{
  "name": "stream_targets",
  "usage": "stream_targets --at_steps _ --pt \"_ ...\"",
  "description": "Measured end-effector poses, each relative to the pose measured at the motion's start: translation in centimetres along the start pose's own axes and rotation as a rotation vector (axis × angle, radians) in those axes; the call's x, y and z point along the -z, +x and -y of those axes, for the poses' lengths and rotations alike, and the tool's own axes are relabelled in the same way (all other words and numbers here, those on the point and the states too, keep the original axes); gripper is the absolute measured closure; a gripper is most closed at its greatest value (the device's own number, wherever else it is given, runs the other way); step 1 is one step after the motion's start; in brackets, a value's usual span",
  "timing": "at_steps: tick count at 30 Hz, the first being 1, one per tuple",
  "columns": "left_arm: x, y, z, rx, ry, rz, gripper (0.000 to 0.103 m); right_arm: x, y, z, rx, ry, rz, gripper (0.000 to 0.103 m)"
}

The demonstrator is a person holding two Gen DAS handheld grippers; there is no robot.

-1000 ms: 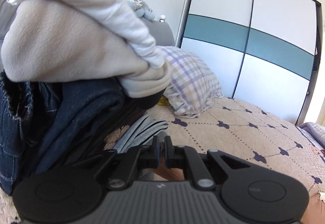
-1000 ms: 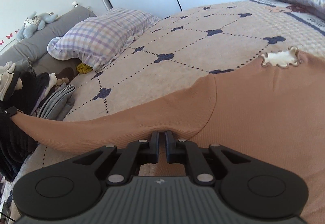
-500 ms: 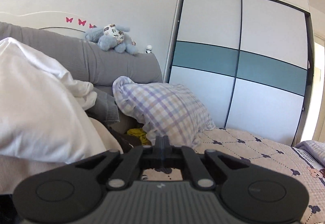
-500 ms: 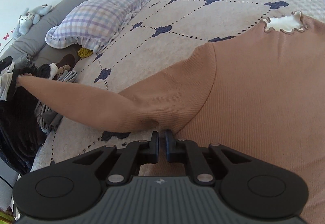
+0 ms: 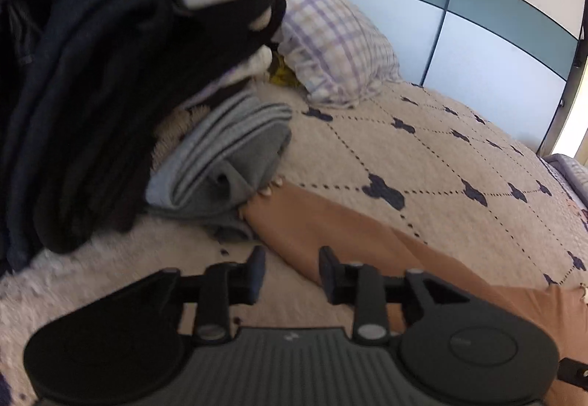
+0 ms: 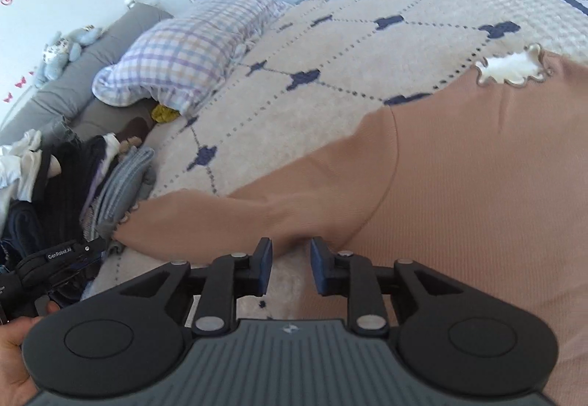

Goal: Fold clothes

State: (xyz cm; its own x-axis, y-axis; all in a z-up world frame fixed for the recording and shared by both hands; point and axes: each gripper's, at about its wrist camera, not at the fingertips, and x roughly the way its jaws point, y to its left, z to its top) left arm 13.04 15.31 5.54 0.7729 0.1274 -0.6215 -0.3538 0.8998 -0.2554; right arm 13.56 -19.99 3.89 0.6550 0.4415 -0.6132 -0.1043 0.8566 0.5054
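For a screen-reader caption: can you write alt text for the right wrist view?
The open right gripper hovers at the underarm of a tan sweater spread on a patterned bedspread, its sleeve reaching toward a pile of clothes.

Left claw [image 5: 288,268] and right claw [image 6: 291,265] agape

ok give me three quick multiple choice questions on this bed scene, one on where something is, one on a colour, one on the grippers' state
1. Where does the cuff of the tan ribbed top's sleeve lie?
A. on the checked pillow
B. beside the folded grey striped garment
C. over the wardrobe door

2. What colour are the small shapes on the beige quilted bedspread?
A. red
B. green
C. navy

3. How are the two grippers?
A. both open
B. both shut on cloth
C. only one open

Answers: 1 B, the cuff ends at the grey fold. 2 C, dark blue shapes. 3 A, the left gripper and right gripper both show a gap and hold nothing.
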Motion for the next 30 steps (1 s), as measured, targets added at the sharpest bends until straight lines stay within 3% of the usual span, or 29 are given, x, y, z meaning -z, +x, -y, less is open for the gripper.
stream_targets --at_steps 2,4,6,8,9,10,12,17,24,30 --pt "0.8 2.2 0.6 0.039 -0.028 -0.053 0.040 0.2 0.3 0.3 0.026 0.001 -0.029 0.076" --pt "1.1 3.7 1.5 0.028 -0.013 -0.052 0.031 0.4 0.5 0.5 0.034 0.000 -0.045 0.076" --pt "0.9 4.8 2.6 0.005 0.029 -0.011 0.031 0.6 0.5 0.5 0.034 -0.006 -0.047 0.076" --pt "0.7 5.3 3.2 -0.011 0.041 0.014 0.047 0.7 0.6 0.0 0.042 -0.027 -0.041 0.076" --pt "0.5 5.5 3.4 -0.031 0.050 0.020 0.085 0.9 0.7 -0.3 0.042 -0.045 -0.044 0.075" --pt "0.3 5.4 3.2 -0.032 0.036 0.026 0.095 1.0 1.0 -0.5 0.040 -0.062 -0.056 0.075" --pt "-0.2 5.1 2.8 -0.027 0.002 0.039 0.096 1.4 1.7 -0.9 0.061 -0.114 -0.085 0.075" --pt "-0.7 0.4 1.1 0.021 -0.043 0.164 0.096 1.2 0.9 -1.3 0.094 -0.174 -0.181 0.078" --pt "3.3 0.6 -0.2 -0.032 0.019 0.062 0.096 1.3 0.1 -0.5 0.080 -0.142 -0.193 0.081" --pt "2.9 -0.3 -1.1 -0.007 0.035 0.038 0.095 1.0 -0.7 0.0 0.077 -0.104 -0.167 0.079"
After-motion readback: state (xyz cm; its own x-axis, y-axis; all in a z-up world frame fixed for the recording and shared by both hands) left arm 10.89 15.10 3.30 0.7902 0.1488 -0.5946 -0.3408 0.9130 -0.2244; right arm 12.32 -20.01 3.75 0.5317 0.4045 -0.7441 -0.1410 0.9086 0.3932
